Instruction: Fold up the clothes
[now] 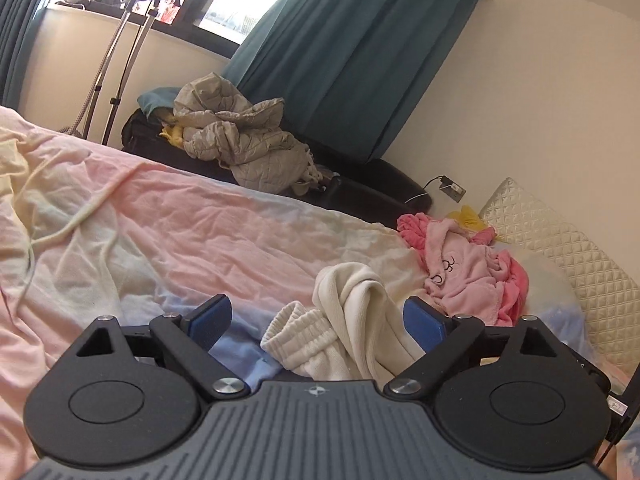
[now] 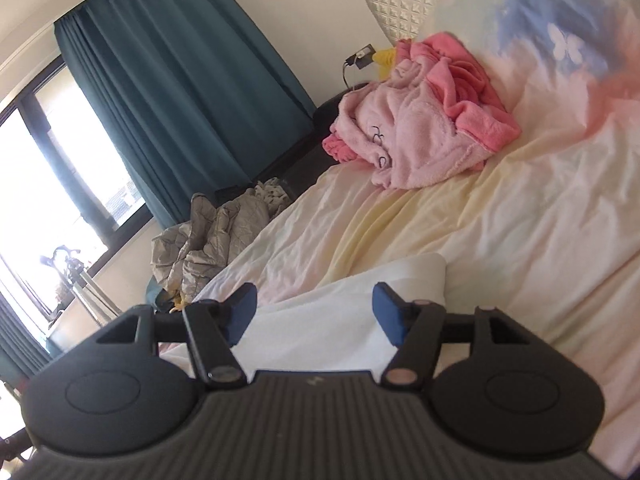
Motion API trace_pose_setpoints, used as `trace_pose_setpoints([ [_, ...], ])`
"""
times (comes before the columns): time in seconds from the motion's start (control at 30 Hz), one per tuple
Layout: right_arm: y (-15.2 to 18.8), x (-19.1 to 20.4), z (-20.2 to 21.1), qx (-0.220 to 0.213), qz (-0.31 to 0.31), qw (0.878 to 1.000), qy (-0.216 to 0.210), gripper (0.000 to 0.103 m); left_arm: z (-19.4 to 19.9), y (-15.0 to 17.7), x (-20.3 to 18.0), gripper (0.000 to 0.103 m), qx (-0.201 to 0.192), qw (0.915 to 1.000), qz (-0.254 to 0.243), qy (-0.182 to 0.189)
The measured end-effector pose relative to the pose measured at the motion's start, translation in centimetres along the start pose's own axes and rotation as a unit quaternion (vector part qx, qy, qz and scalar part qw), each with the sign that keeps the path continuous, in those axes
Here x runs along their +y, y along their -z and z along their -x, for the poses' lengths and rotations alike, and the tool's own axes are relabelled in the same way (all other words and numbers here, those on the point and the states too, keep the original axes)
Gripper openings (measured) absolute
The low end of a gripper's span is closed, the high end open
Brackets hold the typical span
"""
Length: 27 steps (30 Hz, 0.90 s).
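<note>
Closest to the left wrist camera, the left tool (image 1: 318, 322) is standing wide open, its blue pads (image 1: 212, 322) clear of any cloth; a cream knit garment (image 1: 352, 320) is lying crumpled on the bed between and just beyond the fingers, its ribbed cuff nearest the lens. Nothing is being gripped. Beyond it, toward the head of the bed, a pink fleece garment (image 1: 472, 276) is sitting in a heap beside a quilted cream pillow (image 1: 568, 256). The pastel bedsheet (image 1: 180, 224) is spreading out wrinkled toward the far edge, and past that edge a grey quilted jacket (image 1: 240, 140) is slumping on a dark seat below teal curtains (image 1: 352, 60).

Nearest the right wrist camera, the right tool (image 2: 314, 312) is also standing open, partway, with a smooth white fold of cloth (image 2: 340, 320) lying under and between its fingers, not pinched. Farther up the bed the pink fleece garment (image 2: 420, 120) is resting near the pillow end.
</note>
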State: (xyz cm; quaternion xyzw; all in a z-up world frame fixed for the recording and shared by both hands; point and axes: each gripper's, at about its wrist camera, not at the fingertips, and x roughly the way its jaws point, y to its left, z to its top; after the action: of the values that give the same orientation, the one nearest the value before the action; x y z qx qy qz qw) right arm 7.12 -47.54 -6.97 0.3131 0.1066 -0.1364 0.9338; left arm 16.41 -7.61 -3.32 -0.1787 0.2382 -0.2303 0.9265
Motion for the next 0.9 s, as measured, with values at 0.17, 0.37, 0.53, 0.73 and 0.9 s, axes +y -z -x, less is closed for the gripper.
trace_pose_setpoints([
  [0.17, 0.8, 7.1, 3.1, 0.006, 0.087, 0.993, -0.076, 0.065, 7.0, -2.0, 0.5, 0.098, -0.029, 0.9961, -0.068, -0.048],
  [0.37, 2.8, 14.9, 6.5, 0.026, 0.152, 0.975, -0.16, 0.065, 15.5, -3.9, -0.2, 0.103, -0.079, 0.9781, -0.139, -0.133],
  [0.53, 4.9, 19.6, 8.9, 0.048, 0.189, 0.96, -0.199, 0.066, 19.8, -4.5, -0.3, 0.103, -0.098, 0.967, -0.156, -0.176],
  [0.73, 6.8, 22.7, 11.2, 0.048, 0.239, 0.945, -0.22, 0.067, 20.7, -2.6, 0.6, 0.103, -0.076, 0.9585, -0.161, -0.222],
  [0.9, 8.2, 23.7, 12.0, 0.05, 0.264, 0.937, -0.225, 0.069, 20.0, -0.5, 3.1, 0.103, -0.063, 0.9567, -0.136, -0.249],
])
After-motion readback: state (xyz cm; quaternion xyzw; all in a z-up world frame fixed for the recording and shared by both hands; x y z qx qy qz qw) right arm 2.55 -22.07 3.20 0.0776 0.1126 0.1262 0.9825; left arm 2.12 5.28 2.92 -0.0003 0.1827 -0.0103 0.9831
